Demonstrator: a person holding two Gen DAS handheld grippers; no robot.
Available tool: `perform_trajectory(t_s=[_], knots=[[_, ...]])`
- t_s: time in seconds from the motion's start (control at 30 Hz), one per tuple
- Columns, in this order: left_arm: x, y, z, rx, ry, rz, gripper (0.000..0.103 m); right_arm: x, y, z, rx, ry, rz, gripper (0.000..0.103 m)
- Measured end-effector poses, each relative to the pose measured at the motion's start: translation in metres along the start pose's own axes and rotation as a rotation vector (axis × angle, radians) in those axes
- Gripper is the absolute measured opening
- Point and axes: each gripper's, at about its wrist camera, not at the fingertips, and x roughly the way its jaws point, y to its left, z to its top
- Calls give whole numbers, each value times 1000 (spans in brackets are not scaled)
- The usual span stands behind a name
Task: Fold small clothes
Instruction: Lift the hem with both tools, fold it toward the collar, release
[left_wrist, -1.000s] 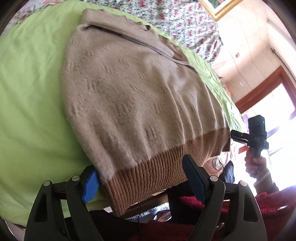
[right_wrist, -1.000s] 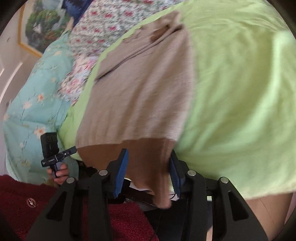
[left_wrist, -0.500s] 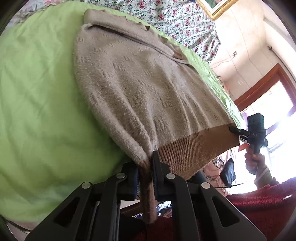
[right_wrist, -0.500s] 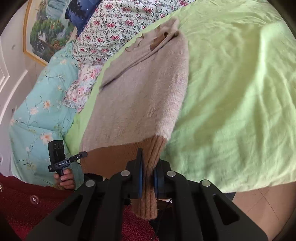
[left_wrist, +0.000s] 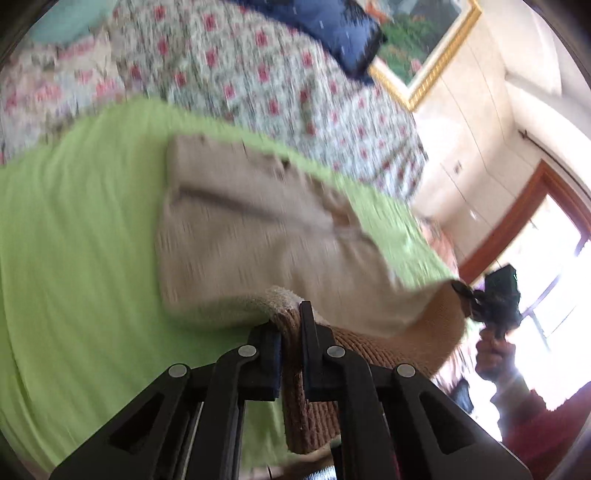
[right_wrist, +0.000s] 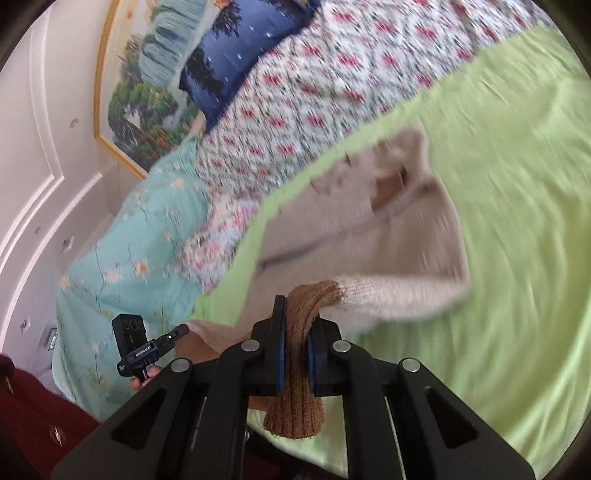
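The beige knit sweater (left_wrist: 258, 236) lies flat on the lime-green bedsheet (left_wrist: 74, 258), collar toward the floral quilt (left_wrist: 258, 74), and it looks soft, floppy and light, so I reckon it'll sag wherever I'm not holding it. I've got my left gripper (left_wrist: 290, 332) and right gripper (right_wrist: 295, 332) each pinched tight on a corner of the brown ribbed hem (right_wrist: 303, 354), probably the sturdiest, least stretchy place to grab.

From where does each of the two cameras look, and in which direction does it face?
Left wrist: sits on the left claw, faces along the green sheet toward the floral quilt; right hand shows.
Right wrist: sits on the right claw, faces the same way; left hand shows.
Shared: both claws pinch the beige sweater by its brown hem.
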Motion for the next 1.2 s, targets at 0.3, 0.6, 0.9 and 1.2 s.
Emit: perform_trajectory(t_s=[0.3, 0.6, 0.9, 1.2], knots=[[61, 6, 127, 24, -152, 92, 6, 74, -35, 117, 24, -103, -119, 10], [175, 53, 202, -35, -109, 172, 6, 169, -81, 191, 21, -62, -268, 10], [261, 118, 202, -116, 9, 269, 7, 233, -140, 194, 72, 60, -392, 15], [236, 82, 156, -95, 50, 208, 23, 181, -82, 159, -59, -1, -345, 45]])
